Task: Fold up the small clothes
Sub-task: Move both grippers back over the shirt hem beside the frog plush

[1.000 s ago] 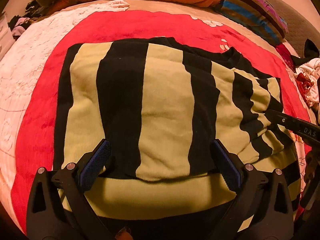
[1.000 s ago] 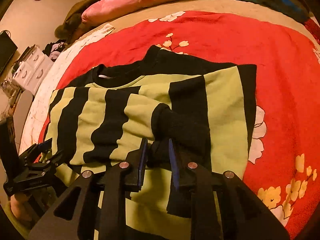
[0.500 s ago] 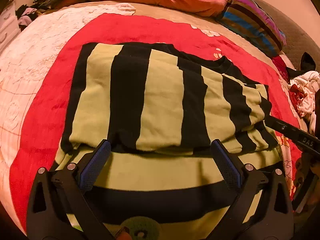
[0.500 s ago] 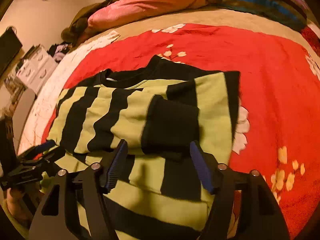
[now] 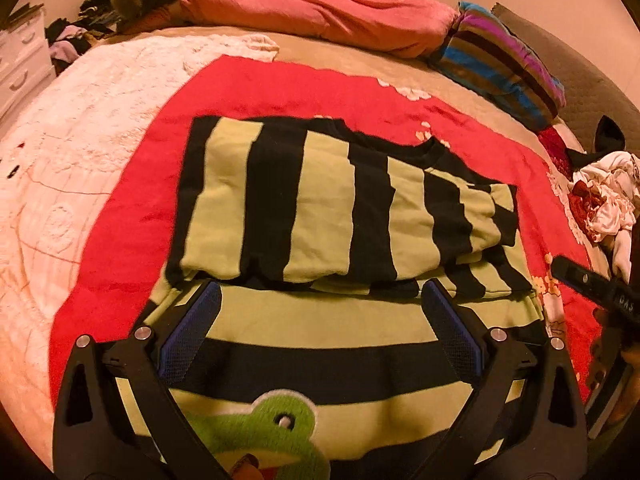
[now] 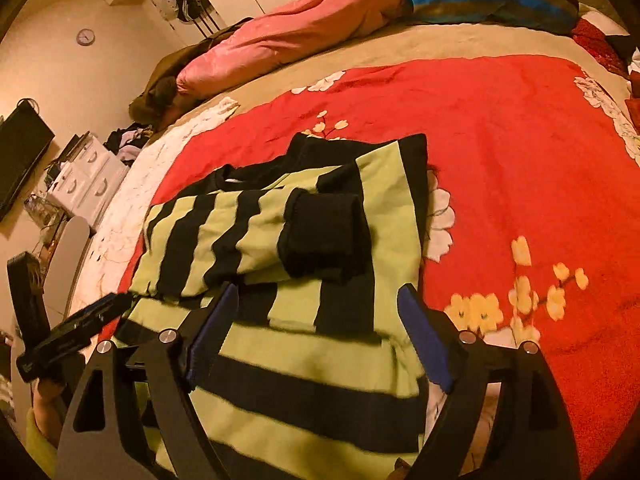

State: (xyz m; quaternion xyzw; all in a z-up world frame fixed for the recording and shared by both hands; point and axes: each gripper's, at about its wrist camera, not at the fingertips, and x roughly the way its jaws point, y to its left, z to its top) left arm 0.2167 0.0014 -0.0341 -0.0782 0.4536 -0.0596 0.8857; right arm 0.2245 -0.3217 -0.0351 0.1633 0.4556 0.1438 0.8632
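Observation:
A small sweater with black and yellow-green stripes (image 5: 320,216) lies on a red blanket (image 5: 120,240); it also shows in the right wrist view (image 6: 304,264). Its sleeves are folded across the body, and a black cuff (image 6: 324,236) rests on top. A green frog patch (image 5: 272,424) shows on the near part. My left gripper (image 5: 320,328) is open and empty just above the sweater's near part. My right gripper (image 6: 320,336) is open and empty above the sweater's near right part.
The red flowered blanket (image 6: 520,160) covers a bed. A pink duvet (image 5: 320,16) and a striped pillow (image 5: 500,60) lie at the far side. A pile of clothes (image 5: 604,196) sits at the right. White drawers (image 6: 84,184) stand beside the bed.
My right gripper has let go of the black sleeve cuff and opened. Both grippers have drawn back from the sweater, so the frog patch now shows.

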